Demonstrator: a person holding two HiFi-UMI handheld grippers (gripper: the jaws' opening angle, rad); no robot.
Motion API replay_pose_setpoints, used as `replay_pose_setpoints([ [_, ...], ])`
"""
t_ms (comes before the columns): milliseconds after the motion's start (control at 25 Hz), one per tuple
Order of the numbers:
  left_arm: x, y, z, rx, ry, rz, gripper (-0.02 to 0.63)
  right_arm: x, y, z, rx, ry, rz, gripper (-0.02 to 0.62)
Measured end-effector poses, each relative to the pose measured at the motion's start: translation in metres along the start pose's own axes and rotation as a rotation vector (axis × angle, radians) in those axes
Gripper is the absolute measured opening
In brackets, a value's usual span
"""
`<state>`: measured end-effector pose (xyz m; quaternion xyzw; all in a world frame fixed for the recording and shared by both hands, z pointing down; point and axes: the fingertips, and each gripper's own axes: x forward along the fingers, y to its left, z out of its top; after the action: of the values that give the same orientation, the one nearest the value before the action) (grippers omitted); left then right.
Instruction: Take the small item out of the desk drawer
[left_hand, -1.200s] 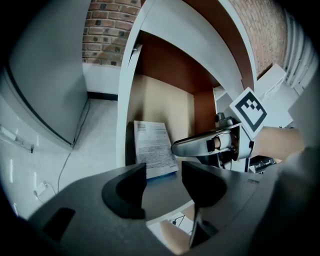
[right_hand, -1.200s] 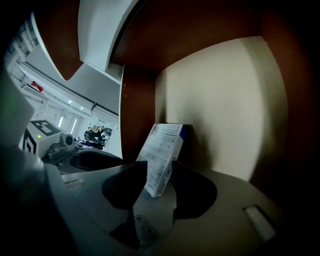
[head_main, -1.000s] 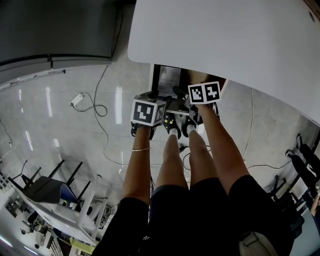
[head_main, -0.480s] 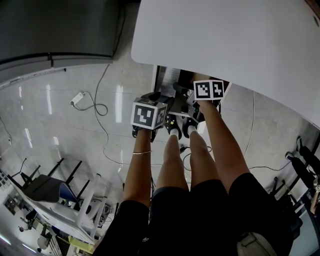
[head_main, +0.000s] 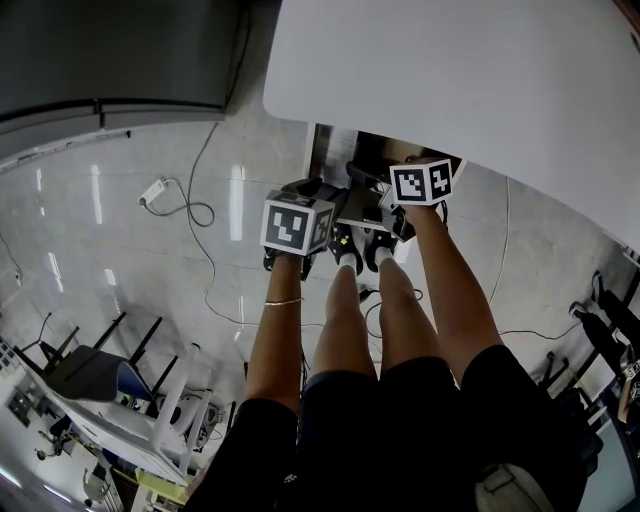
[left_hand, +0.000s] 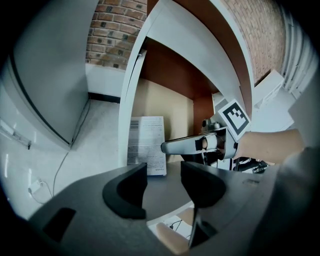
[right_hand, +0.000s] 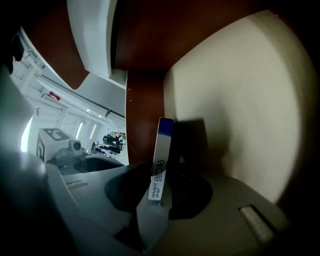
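Right gripper view: the right claw (right_hand: 160, 187) grips a slim white box (right_hand: 163, 145) with a blue end. The box stands upright inside the drawer (right_hand: 235, 100), in front of its pale inner surface. The jaws have just been closing, with the box between them. Black print down the box reads "HYNAUT" below three Chinese characters.

The left claw (left_hand: 162, 182) is spread wide at the drawer's front edge and grips nothing. A printed sheet (left_hand: 147, 145) lies in the drawer, its text too small to read. Each claw carries a cube of black-and-white square markers.

In the head view the drawer hangs open beneath a white bench (head_main: 480, 80). Beside the drawer a white cable (head_main: 190, 215) trails over the glossy grey floor (head_main: 100, 240). Behind it is a red brick wall (left_hand: 115, 30).
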<state>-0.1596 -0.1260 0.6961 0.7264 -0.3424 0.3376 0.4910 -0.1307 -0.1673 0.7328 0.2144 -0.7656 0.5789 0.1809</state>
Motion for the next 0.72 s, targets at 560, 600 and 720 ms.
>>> replay_pose_setpoints([
  [560, -0.002, -0.003, 0.007, 0.005, -0.036, -0.012, 0.213, 0.022, 0.036, 0.01, -0.161, 0.025, 0.03, 0.173],
  [600, -0.003, -0.001, 0.008, 0.01, -0.039, -0.003, 0.215, 0.021, 0.037, 0.01, -0.16, 0.024, 0.031, 0.175],
  [720, -0.007, 0.005, 0.009, 0.016, -0.042, 0.017, 0.218, 0.022, 0.038, 0.011, -0.185, 0.035, 0.012, 0.19],
])
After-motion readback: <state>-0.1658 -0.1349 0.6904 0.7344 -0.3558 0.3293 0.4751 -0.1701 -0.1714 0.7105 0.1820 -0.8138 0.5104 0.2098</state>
